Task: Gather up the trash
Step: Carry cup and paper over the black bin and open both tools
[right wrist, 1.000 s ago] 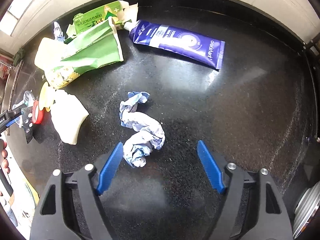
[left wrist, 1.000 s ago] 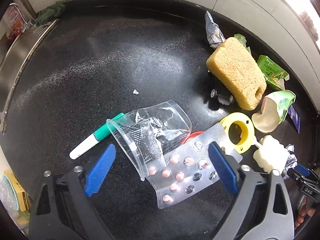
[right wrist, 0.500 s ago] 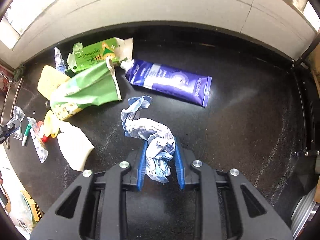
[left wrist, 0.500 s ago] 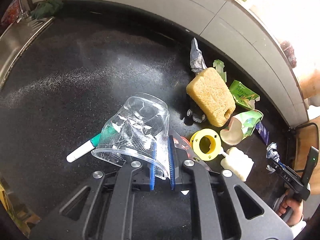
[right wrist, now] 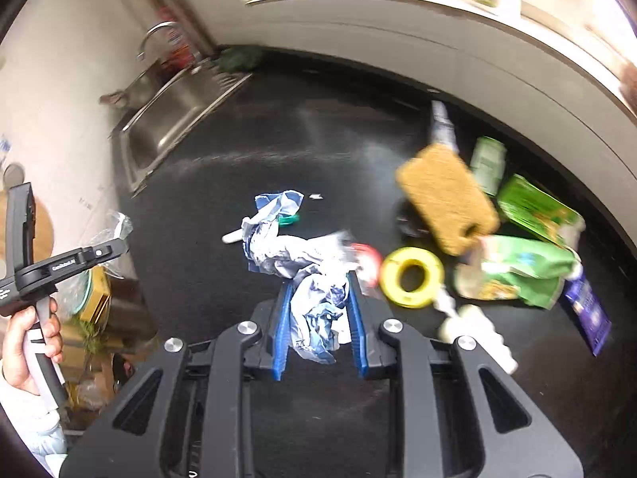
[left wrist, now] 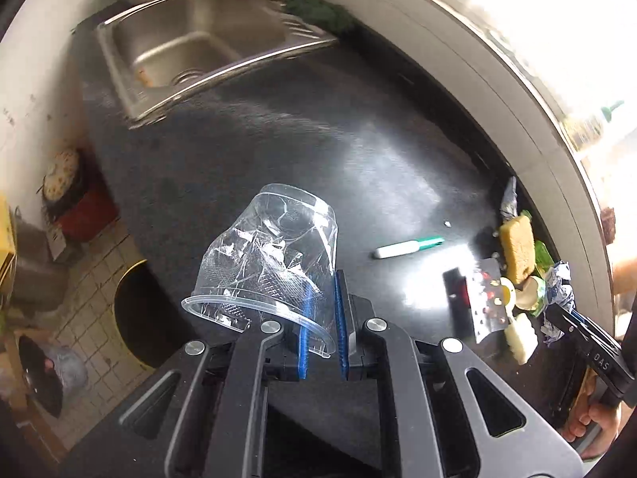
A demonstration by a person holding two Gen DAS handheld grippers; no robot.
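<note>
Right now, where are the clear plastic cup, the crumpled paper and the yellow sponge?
clear plastic cup (left wrist: 274, 255), left wrist view, crushed side wall.
crumpled paper (right wrist: 314, 302), right wrist view, wad between the fingers.
yellow sponge (right wrist: 446, 195), right wrist view, top face.

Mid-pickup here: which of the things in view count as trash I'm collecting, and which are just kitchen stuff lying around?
Trash:
crushed plastic cup, in left tool
crumpled paper, in right tool
green wrapper
blister pack

Lying about:
sink
sponge
yellow ring
pen

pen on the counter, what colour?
White body with a green cap; the pen shows best in the left wrist view.
</note>
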